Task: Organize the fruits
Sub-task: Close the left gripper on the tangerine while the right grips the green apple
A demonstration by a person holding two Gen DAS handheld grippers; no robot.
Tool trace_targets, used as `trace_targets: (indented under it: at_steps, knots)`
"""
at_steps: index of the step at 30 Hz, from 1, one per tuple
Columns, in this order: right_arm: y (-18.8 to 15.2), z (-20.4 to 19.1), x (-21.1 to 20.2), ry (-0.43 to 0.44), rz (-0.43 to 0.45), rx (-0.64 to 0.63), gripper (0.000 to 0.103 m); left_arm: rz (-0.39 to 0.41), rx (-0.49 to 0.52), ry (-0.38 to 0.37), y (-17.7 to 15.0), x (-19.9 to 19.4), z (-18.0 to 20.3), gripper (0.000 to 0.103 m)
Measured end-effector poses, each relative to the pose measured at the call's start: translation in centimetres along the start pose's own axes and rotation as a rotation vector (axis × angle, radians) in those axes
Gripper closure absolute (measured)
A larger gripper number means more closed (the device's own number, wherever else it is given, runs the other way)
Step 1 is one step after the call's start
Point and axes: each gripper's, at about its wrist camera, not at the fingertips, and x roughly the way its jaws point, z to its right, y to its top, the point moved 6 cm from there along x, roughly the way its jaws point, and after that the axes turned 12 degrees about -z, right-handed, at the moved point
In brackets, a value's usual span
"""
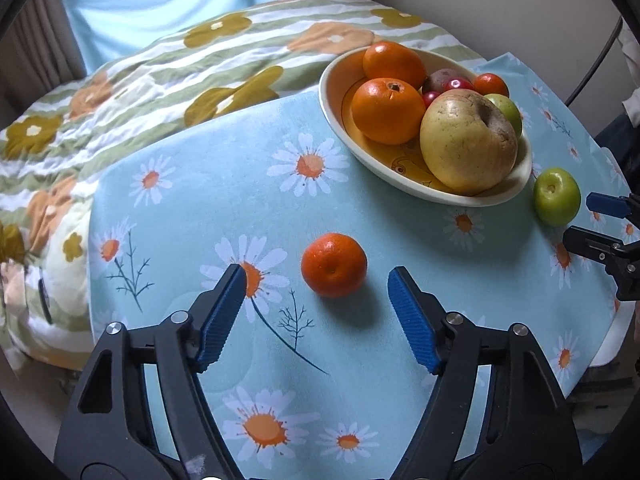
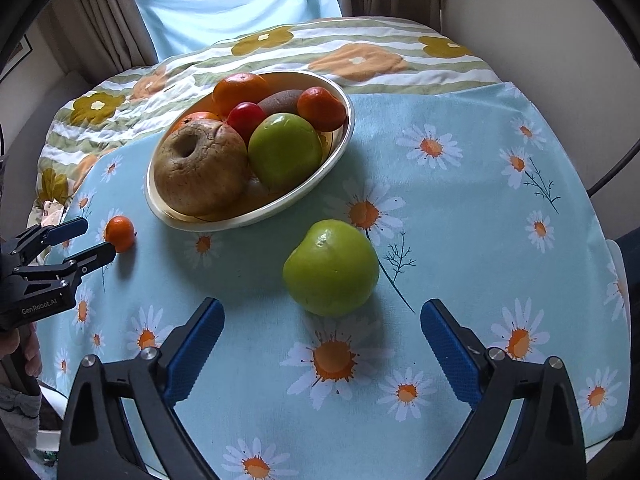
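A small mandarin (image 1: 334, 265) lies on the daisy tablecloth just ahead of my open, empty left gripper (image 1: 317, 280); it also shows in the right wrist view (image 2: 120, 233). A green apple (image 2: 331, 267) lies on the cloth just ahead of my open, empty right gripper (image 2: 322, 312); it also shows in the left wrist view (image 1: 556, 196). The cream bowl (image 1: 332, 104) holds two oranges (image 1: 388, 111), a large yellow-brown pear (image 1: 468, 143), a green apple (image 2: 285, 153), a mandarin, a kiwi and red fruits.
The table with the blue daisy cloth (image 1: 240, 200) stands against a bed with a flowered quilt (image 1: 120, 92). The right gripper (image 1: 600, 220) shows at the right edge of the left wrist view. Curtains and a wall lie beyond.
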Motion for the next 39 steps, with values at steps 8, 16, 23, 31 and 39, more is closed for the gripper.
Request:
trace_targets:
  at_steps: [8,16,23,31,39]
  knots:
    - [0.5,-0.2,1.2,0.001,-0.021,0.030,0.015,-0.017,0.038,-0.029,0.7,1.5,0.1,0.040]
    - [0.5,-0.3,1.7,-0.006,-0.034,0.033,0.027,-0.024,0.078,-0.033,0.7,2.2,0.7,0.061]
    - [0.7,-0.1,1.9,-0.010,-0.036,0.024,0.034,-0.024,0.060,-0.040,0.3,2.0,0.6,0.062]
    - [1.0,0.0,2.4,-0.021,-0.038,-0.004,0.042,-0.030,0.025,-0.036,-0.8,1.6,0.4,0.062]
    - [1.2,0.2,2.5,-0.019,-0.035,-0.019,0.049,-0.029,-0.027,-0.028,-2.1,0.8,0.5,0.062]
